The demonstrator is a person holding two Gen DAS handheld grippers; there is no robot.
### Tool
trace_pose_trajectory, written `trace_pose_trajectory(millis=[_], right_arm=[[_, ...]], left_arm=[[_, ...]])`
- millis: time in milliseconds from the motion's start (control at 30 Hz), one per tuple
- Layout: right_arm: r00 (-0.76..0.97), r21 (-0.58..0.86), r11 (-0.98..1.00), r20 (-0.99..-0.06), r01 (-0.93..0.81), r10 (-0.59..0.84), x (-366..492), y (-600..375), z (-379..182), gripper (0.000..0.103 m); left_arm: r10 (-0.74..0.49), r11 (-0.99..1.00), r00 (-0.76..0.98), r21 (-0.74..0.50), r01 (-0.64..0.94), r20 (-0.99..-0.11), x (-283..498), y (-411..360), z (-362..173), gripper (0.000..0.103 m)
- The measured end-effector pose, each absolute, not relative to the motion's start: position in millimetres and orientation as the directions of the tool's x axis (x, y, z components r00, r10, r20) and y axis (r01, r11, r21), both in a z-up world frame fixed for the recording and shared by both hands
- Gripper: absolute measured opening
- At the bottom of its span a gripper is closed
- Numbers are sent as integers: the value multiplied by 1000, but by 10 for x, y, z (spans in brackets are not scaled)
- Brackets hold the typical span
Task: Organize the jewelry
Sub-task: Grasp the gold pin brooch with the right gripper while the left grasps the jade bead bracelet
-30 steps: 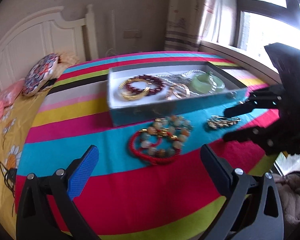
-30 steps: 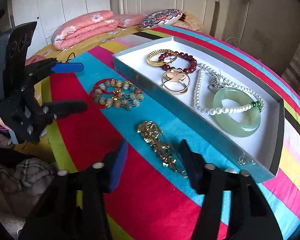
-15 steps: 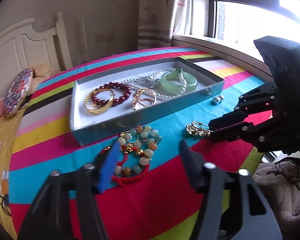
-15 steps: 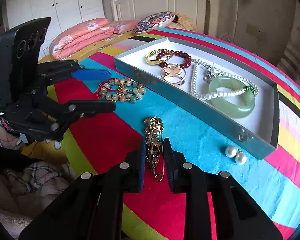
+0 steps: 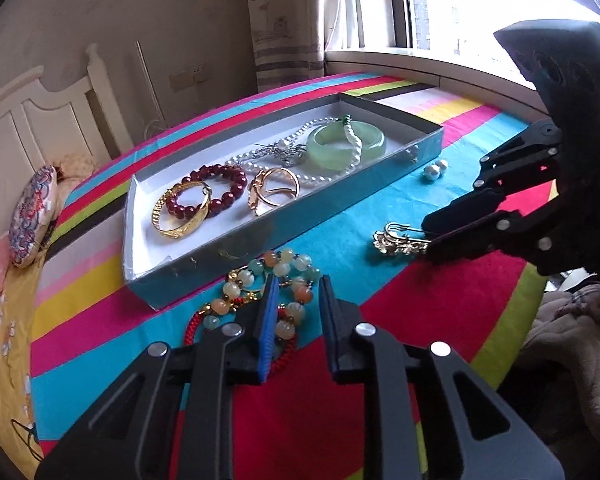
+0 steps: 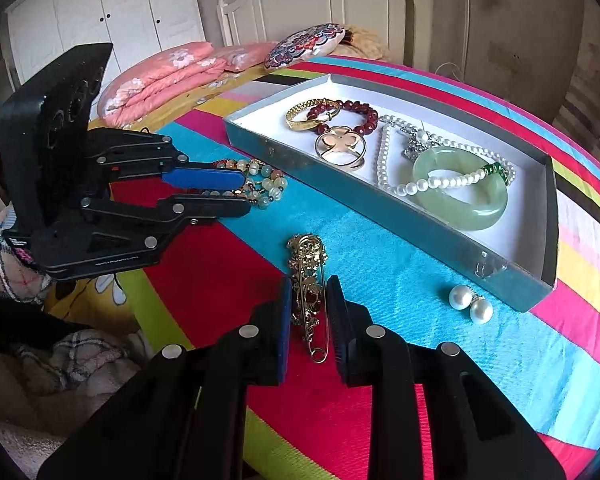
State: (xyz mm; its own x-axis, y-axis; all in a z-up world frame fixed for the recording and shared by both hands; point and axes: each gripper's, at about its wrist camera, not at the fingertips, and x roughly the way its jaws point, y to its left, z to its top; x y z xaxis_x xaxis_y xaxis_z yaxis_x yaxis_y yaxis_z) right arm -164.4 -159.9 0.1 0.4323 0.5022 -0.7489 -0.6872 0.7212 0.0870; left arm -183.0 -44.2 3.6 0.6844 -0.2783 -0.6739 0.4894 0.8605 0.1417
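Two beaded bracelets (image 5: 260,280), one on red cord, lie on the striped cloth in front of the tray (image 5: 300,216). My left gripper (image 5: 298,304) straddles them. Its jaws are closing and the pads press on the beads, which fill the gap in the right wrist view, where the left gripper (image 6: 246,193) shows from the side. My right gripper (image 6: 310,300) is shut on a gold brooch pin (image 6: 308,256) that lies on the cloth. The left wrist view shows this gripper (image 5: 426,236) with the brooch (image 5: 396,242) at its tips.
The grey tray (image 6: 380,216) holds a gold bangle (image 6: 304,118), red beads, a pearl necklace and a jade bangle (image 6: 460,208). Two pearl earrings (image 6: 470,304) lie by its near corner. A pillow (image 5: 32,216), headboard and window sill ring the bed.
My left gripper moved in over the beaded bracelets and its jaws narrowed from wide open. The right jaws closed on the brooch pin and have stayed put since.
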Motion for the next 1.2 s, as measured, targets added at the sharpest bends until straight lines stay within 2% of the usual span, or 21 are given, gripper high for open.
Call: trace_pose_trajectory(millis=[67, 133, 300, 533, 1200], right_arm=[[433, 90, 722, -747, -686, 505, -1640, -1597, 1, 25], [440, 82, 724, -745, -685, 501, -1648, -1583, -1, 25], [471, 31, 723, -739, -690, 481, -1710, -1538, -3, 23], [413, 198, 714, -699, -672, 583, -1682, -1671, 14, 23], [526, 149, 752, -628, -642, 574, -1718, -1831, 402, 23]], left_arm=[[-281, 854, 672, 141, 501, -685, -1815, -450, 22, 12], [-271, 854, 680, 156, 496, -681, -1817, -457, 14, 9], [-298, 867, 679, 108, 487, -671, -1809, -392, 54, 9], [-368, 896, 712, -24, 443, -598, -1822, -115, 329, 9], [-355, 901, 792, 45, 432, -496, -1963, -103, 904, 9]])
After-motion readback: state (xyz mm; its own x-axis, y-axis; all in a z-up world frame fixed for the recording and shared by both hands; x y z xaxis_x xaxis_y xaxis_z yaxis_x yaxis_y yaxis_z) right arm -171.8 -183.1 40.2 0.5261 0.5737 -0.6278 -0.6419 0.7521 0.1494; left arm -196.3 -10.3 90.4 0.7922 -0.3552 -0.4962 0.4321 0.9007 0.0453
